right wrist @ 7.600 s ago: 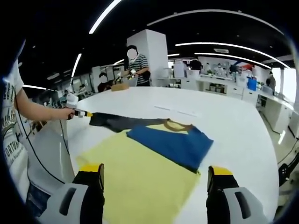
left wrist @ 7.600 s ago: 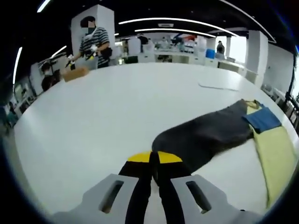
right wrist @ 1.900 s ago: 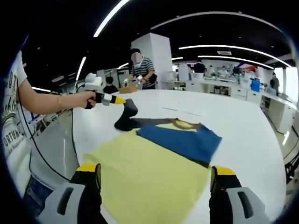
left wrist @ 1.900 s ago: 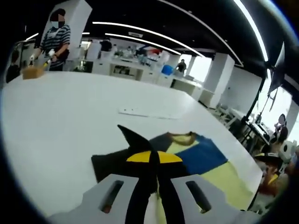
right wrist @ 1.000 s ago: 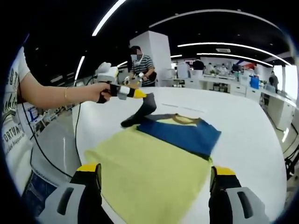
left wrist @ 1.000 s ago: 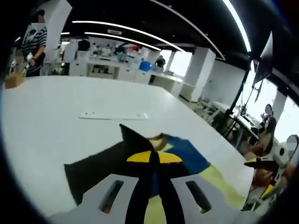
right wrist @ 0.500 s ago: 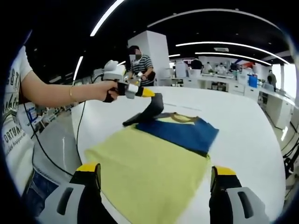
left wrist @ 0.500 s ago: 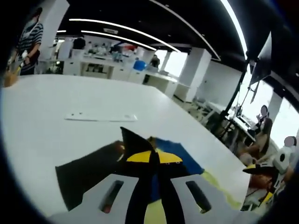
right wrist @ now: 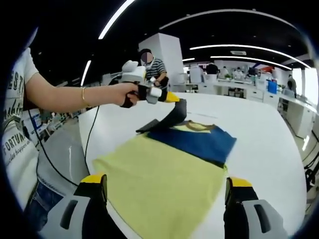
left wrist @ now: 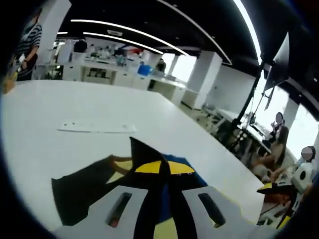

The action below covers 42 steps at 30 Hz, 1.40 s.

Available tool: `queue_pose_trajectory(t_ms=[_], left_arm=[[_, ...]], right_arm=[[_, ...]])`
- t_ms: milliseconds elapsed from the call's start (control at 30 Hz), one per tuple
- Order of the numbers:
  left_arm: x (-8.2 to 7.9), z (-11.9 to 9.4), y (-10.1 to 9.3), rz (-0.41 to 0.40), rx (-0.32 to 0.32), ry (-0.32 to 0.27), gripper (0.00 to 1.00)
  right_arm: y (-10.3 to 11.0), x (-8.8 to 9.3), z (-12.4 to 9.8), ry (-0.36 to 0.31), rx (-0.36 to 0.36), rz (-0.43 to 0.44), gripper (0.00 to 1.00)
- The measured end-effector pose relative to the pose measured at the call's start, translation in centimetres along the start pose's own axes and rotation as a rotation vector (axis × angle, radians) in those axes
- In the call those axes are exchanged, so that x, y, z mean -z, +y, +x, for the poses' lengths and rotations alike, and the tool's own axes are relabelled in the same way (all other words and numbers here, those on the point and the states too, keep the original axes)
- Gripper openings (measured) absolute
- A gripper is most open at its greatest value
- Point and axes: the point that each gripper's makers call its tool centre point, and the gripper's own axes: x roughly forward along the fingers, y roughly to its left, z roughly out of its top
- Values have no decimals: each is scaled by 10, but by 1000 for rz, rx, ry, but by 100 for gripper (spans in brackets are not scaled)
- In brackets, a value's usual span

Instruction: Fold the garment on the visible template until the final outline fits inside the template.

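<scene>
A large white table [right wrist: 259, 134] carries one garment, a yellow, blue and dark grey colour-block top [right wrist: 164, 174], spread flat near the table's near edge in the right gripper view. Its wide pale-yellow panel lies closest to the camera, a blue panel [right wrist: 194, 142] sits beyond it, and a tan-edged neckline shows at the far end. No separate template outline can be made out under the cloth.

The dark grey sleeve [right wrist: 167, 119] is lifted off the table and arcs up over the blue panel. The left gripper [right wrist: 172, 97], held in the person's hand [right wrist: 122, 93], has its yellow-tipped jaws closed together on the end of that sleeve. In the left gripper view the same jaws [left wrist: 165, 167] meet with no gap, a peak of dark cloth standing up right behind them, and the rest of the dark sleeve [left wrist: 84, 186] trailing down to the left across the table.

The right gripper [right wrist: 164, 186] hangs above the yellow panel with its two yellow-tipped jaws set wide apart and nothing between them.

The left gripper view alone shows a flat white strip [left wrist: 94, 128] lying on the table beyond the garment, and seated people [left wrist: 271, 149] at the room's right side. The right gripper view alone shows the holder's forearm, printed white shirt [right wrist: 17, 124] and a black cable [right wrist: 87, 154] drooping past the table edge. A person in a striped shirt [right wrist: 155, 69] stands far behind, and several white columns and ceiling light strips surround the workspace.
</scene>
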Motion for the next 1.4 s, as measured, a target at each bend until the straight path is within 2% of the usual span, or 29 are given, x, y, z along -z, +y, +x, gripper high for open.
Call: queue_pose_trajectory(t_ms=[100, 400, 600, 800, 1000, 1400], left_arm=[[-5, 4, -5, -22, 15, -16, 0], [-13, 22, -26, 0, 58, -37, 0], [-7, 32, -38, 23, 80, -22, 0], [0, 41, -55, 18, 129, -15, 0], [15, 52, -68, 12, 151, 18, 1], [58, 78, -81, 24, 164, 108, 1]], right_arm=[[-1, 0, 1, -1, -1, 4, 97], [-2, -1, 1, -5, 0, 8, 97], [-6, 2, 0, -5, 11, 18, 97], [-8, 5, -1, -9, 22, 33, 97], [-8, 6, 0, -8, 19, 37, 97], [-11, 1, -2, -32, 20, 28, 97]])
